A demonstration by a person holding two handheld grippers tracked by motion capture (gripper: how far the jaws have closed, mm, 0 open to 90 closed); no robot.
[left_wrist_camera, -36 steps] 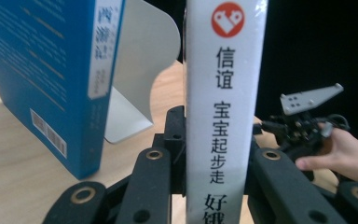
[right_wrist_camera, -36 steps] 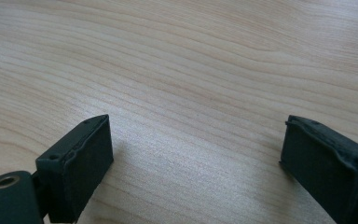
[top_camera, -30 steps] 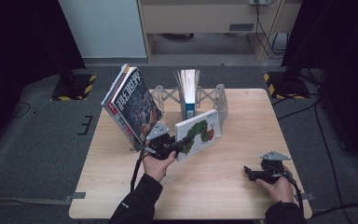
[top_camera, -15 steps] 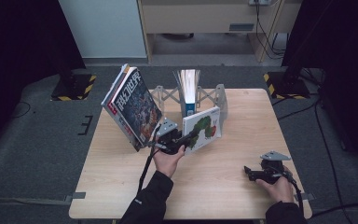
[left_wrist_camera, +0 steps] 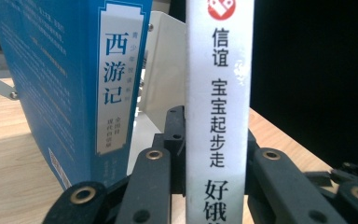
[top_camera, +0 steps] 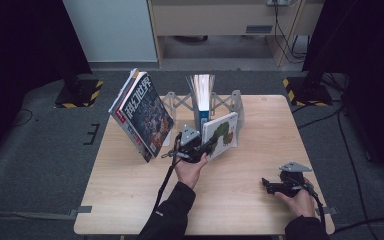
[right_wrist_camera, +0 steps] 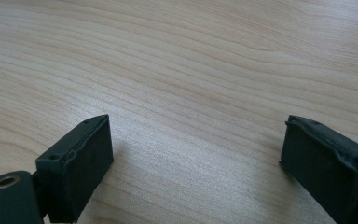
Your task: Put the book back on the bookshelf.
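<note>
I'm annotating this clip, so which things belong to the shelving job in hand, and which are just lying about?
In the job:
left tool, shut on the white picture book
blue book
expanding book rack

Lying about:
leaning magazines
right tool, open, resting on the table

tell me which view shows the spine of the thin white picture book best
The left gripper view: the thin white picture book's spine stands upright between the left gripper jaws, its printed characters readable. The high view shows the book's caterpillar cover from afar, spine unreadable. The right gripper view shows bare wooden table.
</note>
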